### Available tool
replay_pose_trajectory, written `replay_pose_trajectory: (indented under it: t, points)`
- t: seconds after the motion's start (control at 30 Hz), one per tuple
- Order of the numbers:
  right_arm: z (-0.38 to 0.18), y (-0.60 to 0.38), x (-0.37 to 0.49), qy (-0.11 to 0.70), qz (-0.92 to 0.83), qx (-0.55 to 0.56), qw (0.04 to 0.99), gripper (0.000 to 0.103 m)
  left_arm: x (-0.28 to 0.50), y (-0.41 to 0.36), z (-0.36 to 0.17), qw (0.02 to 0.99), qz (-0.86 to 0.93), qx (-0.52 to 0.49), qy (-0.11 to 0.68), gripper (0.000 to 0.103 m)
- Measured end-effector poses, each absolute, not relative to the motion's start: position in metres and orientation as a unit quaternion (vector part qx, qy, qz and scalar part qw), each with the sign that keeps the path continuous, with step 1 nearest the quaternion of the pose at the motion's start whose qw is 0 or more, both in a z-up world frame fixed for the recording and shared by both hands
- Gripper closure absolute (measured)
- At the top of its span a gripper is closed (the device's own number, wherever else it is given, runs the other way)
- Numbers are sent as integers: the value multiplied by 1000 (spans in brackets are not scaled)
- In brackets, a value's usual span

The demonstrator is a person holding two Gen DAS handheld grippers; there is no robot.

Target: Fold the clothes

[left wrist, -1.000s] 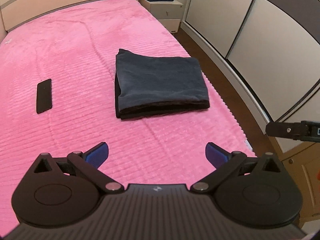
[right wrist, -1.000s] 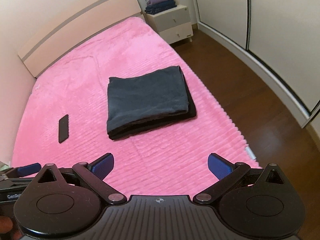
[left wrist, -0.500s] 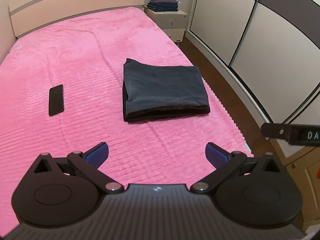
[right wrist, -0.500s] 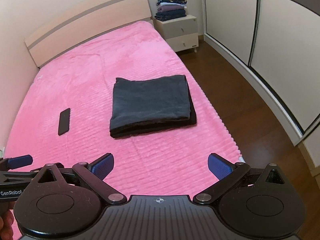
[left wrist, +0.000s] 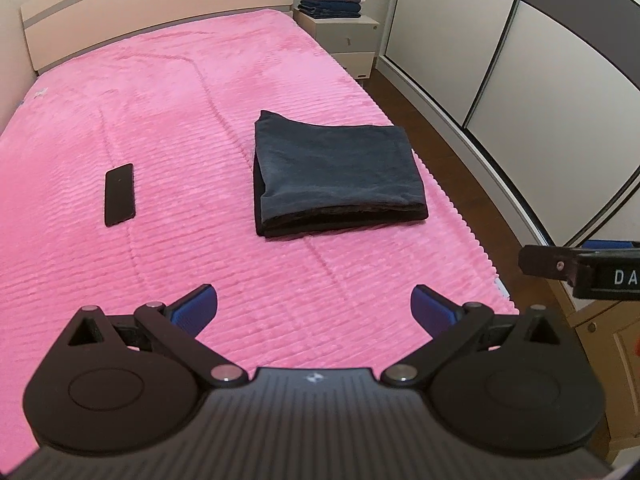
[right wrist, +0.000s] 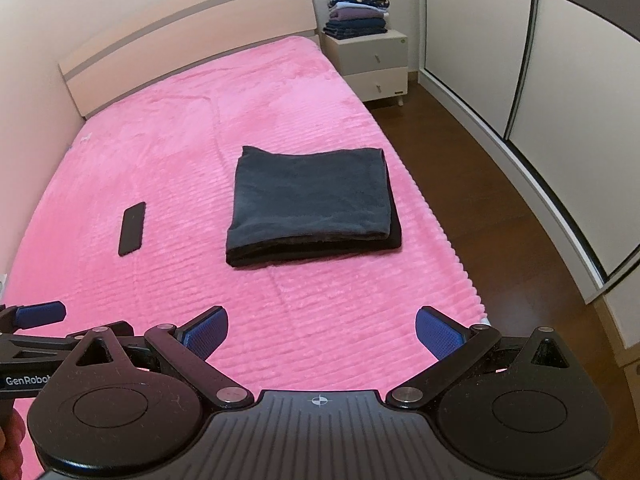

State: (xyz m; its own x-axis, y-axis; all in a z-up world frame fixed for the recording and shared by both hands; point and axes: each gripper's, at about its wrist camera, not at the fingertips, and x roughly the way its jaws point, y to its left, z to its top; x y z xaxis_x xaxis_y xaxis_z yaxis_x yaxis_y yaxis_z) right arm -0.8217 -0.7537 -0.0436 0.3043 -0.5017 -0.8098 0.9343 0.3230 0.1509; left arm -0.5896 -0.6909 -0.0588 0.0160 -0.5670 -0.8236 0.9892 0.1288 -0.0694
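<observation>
A dark grey garment lies folded into a neat rectangle on the pink bedspread, near the bed's right edge; it also shows in the right wrist view. My left gripper is open and empty, held back over the near end of the bed, well short of the garment. My right gripper is open and empty too, also well short of it. The left gripper's finger shows at the left edge of the right wrist view.
A black phone lies on the bedspread left of the garment. A white nightstand with a stack of folded clothes stands beyond the bed. Wardrobe sliding doors and wooden floor lie to the right.
Both grippers have pulled back and up from the folded garment, so more of the bed and room shows. Both stay open. The garment has not moved.
</observation>
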Motion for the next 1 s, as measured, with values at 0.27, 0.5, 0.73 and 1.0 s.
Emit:
replay_pose_trajectory:
  t: [0.27,0.5,0.73,1.0]
  points:
    - [-41,-757,-818,343,-486,306,743,1,-590,-693,-59,660,-592,284,366,2]
    - [-41,-760,-817,349,-488,298,743,1,-595,-696,-58,658,-597,294,351,1]
    - [-44,-762,-816,356,-490,294,739,1,-596,-698,-60,657,-596,299,351,1]
    - [-45,-766,-816,354,-490,296,739,1,-598,-700,-66,656,-595,307,349,1]
